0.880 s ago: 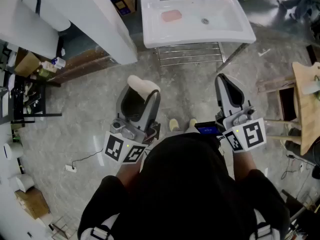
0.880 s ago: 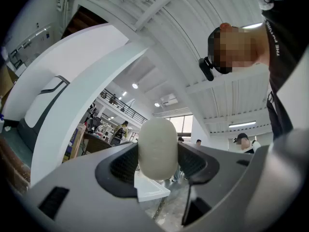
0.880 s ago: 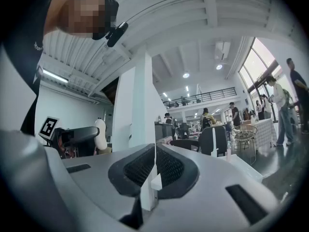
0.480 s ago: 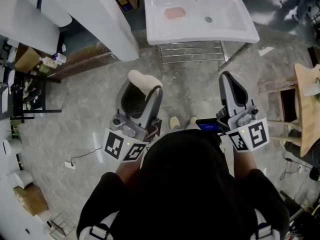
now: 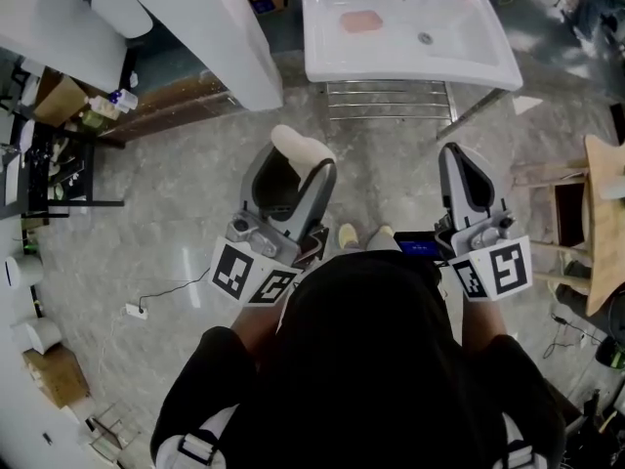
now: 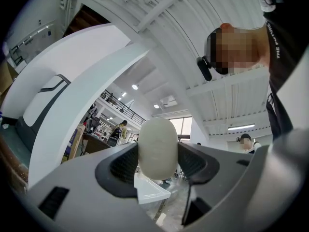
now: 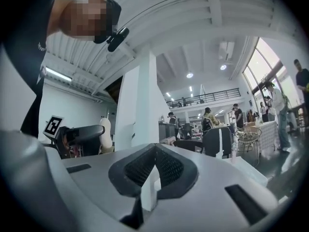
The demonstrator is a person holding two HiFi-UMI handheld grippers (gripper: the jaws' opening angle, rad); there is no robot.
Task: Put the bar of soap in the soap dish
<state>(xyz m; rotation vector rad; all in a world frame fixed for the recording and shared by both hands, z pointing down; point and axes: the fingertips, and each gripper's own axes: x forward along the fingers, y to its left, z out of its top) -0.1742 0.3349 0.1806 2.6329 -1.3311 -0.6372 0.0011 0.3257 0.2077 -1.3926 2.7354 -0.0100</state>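
While the person stands back from the white washbasin (image 5: 405, 62) in the head view, the left gripper (image 5: 305, 156) carries the pale bar of soap (image 5: 301, 149) at its tip, well apart from the pink piece (image 5: 361, 21) lying on the basin's left side, and the right gripper (image 5: 457, 156) is held alongside. Over to the left gripper view: both pads are clamped on the soap, which stands upright between them. Right gripper view now: jaws pressed together, nothing between them.
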